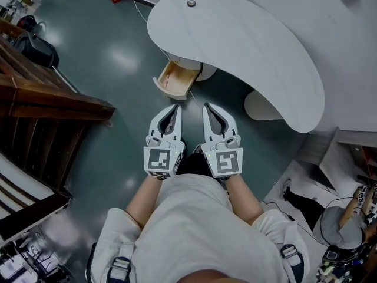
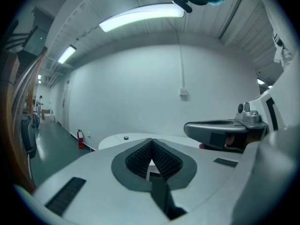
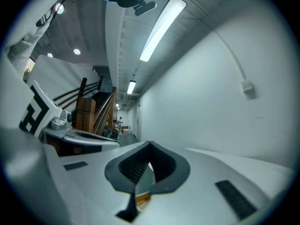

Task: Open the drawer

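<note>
Watching the drawer (image 1: 175, 78): it already stands pulled out under the white counter (image 1: 253, 46), upper centre of the frame. I judge that a further tug could drag it off its runners, and a stray nudge could push it back in.
Left gripper (image 1: 175, 108) jaws: pressed together, holding nothing, well apart from the drawer.
Right gripper (image 1: 207, 107) jaws: likewise closed and empty, just beside the left gripper.

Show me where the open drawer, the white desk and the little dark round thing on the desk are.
open drawer (image 1: 175, 76): head view, its wooden inside floor.
white desk (image 1: 247, 40): head view, bare middle of its top.
dark round thing (image 1: 191, 3): head view, its centre.
</note>
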`<state>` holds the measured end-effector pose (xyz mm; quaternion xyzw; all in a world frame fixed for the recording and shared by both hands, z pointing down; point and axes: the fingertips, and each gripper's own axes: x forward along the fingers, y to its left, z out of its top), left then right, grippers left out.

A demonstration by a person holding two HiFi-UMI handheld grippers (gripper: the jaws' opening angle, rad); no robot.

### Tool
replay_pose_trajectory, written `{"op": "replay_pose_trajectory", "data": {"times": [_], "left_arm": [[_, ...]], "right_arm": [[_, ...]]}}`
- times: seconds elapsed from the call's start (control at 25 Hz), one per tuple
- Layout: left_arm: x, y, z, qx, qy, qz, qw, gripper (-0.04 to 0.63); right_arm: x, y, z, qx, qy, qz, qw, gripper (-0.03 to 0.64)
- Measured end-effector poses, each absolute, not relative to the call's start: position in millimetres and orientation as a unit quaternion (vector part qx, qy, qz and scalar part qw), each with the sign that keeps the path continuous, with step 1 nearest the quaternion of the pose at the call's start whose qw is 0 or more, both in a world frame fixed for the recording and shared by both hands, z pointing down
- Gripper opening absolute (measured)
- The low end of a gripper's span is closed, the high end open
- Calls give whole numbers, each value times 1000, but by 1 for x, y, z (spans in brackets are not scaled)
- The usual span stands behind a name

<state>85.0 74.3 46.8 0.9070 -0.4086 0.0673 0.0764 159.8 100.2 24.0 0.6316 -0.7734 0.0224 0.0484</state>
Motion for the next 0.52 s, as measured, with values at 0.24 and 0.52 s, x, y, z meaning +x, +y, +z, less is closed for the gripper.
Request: {"op": "replay_pose_trajectory", "data": {"times": [0.24,0.52], "left_arm": [[95,79,46,909,-402,68,82,5],[99,80,41,910,-400,70,80,5]], "right_arm": [[163,107,22,627,-777,16,57,12],[164,108,16,623,-779,5,67,14]]}}
